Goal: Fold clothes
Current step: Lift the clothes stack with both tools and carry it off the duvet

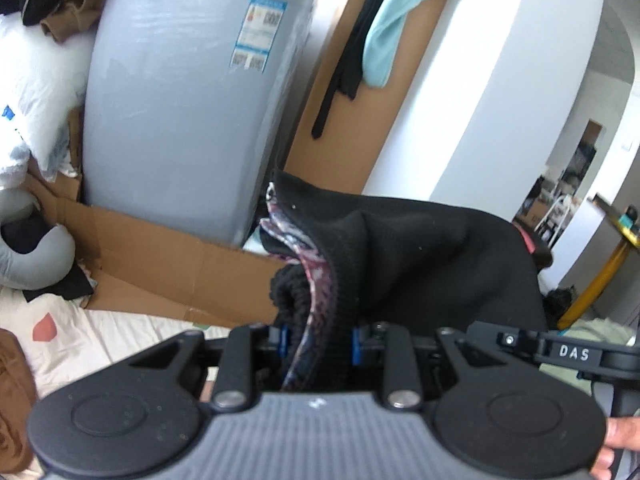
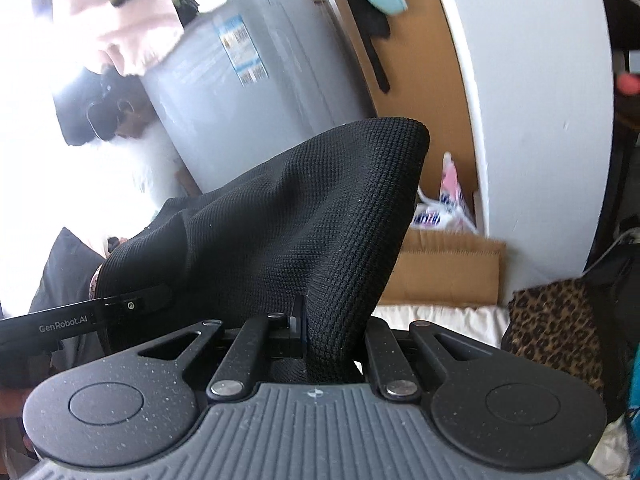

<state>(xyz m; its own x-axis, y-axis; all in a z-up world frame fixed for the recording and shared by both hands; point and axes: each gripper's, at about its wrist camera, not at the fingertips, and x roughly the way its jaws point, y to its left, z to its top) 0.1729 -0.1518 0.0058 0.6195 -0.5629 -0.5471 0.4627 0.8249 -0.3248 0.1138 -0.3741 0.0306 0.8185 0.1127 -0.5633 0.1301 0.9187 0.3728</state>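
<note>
Grey plastic-wrapped appliance point(image 1: 192, 104) standing upright, blue-and-white label point(image 1: 258, 34) showing on its side. Open cardboard box point(image 1: 160, 256) lying at its base. Teal cloth point(image 1: 394, 20) and black strap point(image 1: 344, 68) hanging against a brown board point(image 1: 340, 120). Leopard-print fabric point(image 2: 556, 332) lying beside white bedding point(image 2: 440, 316).

1. "DAS" stands in white on a black bar point(image 1: 574, 352) at four o'clock in the left wrist view.
2. "GenRobot.AI" stands on a black bar point(image 2: 64, 328) at eight o'clock in the right wrist view.
3. The sticker point(image 1: 260, 33) on the grey appliance is probably an energy label; its print is unreadable.
</note>
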